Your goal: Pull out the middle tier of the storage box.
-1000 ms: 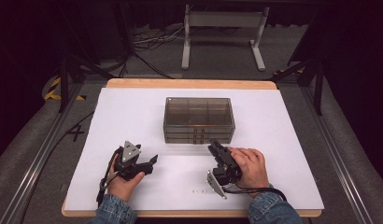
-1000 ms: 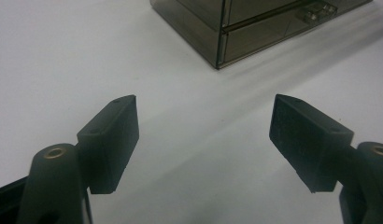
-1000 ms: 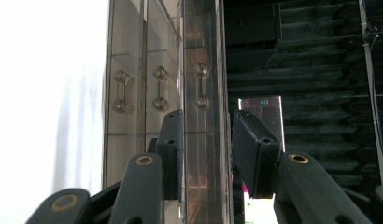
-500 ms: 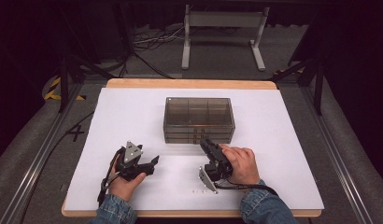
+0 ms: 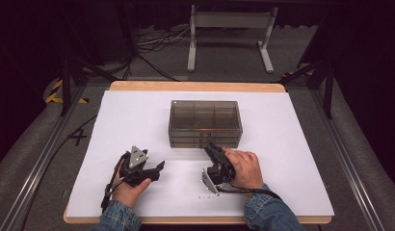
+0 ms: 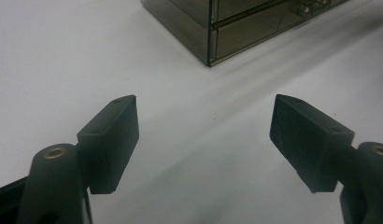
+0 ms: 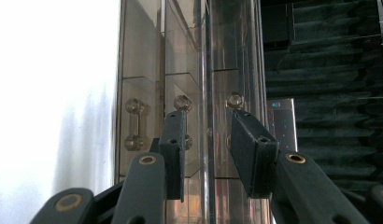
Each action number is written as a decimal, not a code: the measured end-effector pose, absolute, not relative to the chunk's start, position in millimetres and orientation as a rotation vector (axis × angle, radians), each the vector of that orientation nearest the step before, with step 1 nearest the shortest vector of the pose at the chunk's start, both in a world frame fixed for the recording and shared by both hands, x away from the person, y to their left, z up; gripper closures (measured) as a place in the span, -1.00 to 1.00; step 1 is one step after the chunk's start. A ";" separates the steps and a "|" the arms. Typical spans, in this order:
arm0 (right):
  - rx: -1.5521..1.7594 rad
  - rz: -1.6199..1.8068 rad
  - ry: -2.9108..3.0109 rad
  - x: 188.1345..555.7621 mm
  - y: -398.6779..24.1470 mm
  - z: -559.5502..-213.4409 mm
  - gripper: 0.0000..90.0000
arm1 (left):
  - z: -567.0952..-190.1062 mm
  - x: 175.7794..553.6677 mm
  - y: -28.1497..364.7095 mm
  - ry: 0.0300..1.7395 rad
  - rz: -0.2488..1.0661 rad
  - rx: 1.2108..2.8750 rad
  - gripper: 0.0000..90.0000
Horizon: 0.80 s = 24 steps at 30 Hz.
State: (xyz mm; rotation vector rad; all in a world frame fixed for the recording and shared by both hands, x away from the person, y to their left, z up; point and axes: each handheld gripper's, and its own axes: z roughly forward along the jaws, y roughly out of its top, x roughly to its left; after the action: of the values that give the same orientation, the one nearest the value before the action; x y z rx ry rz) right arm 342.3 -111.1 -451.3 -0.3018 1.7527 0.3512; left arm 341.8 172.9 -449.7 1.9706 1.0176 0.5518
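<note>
1. Where the person's left hand (image 5: 130, 187) rests low on the white desk (image 5: 292, 144), the left gripper (image 5: 157, 169) lies level, aimed right toward the middle of the sheet, its grey three-cornered plate (image 5: 137, 156) facing up. In the left gripper view its jaws stand wide apart over bare desk, with nothing between them.
2. The smoky clear drawer box (image 5: 205, 123) sits at the desk's centre (three drawers stacked at its front).
3. The right hand (image 5: 244, 167) holds the right gripper (image 5: 210, 147) angled up and to the left, its tip right at the box's front face. In the right gripper view the jaws stand a little apart, either side of the edge between two drawers, near their small knobbed handles (image 7: 182, 122); whether they touch is unclear.
4. A second ago the right gripper lay farther right and pointed at the box's right front corner; it has since slid left and forward to the middle of the front. The left gripper has barely shifted.
5. Both forearms, in denim sleeves (image 5: 268, 215), are cut off by the bottom edge of the high view. The drawers' contents are blurred behind the tinted walls. The left gripper view shows just the box's near corner (image 6: 209, 42).
</note>
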 end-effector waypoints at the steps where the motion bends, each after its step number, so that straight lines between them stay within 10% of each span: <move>1: -0.299 0.352 1.755 343.5 -110.9 -452.3 0.47 | -449.8 341.8 172.7 1.017 0.550 1.971 -0.46; 24: -0.267 0.313 1.781 358.6 -107.1 -462.9 0.67 | -450.4 341.9 171.1 1.008 0.557 1.987 -0.47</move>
State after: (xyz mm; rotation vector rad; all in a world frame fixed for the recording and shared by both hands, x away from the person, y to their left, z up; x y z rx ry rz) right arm 358.6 -107.1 -462.9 -0.2673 1.7811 0.3133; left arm 341.9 171.1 -450.4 1.9871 1.0075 0.5566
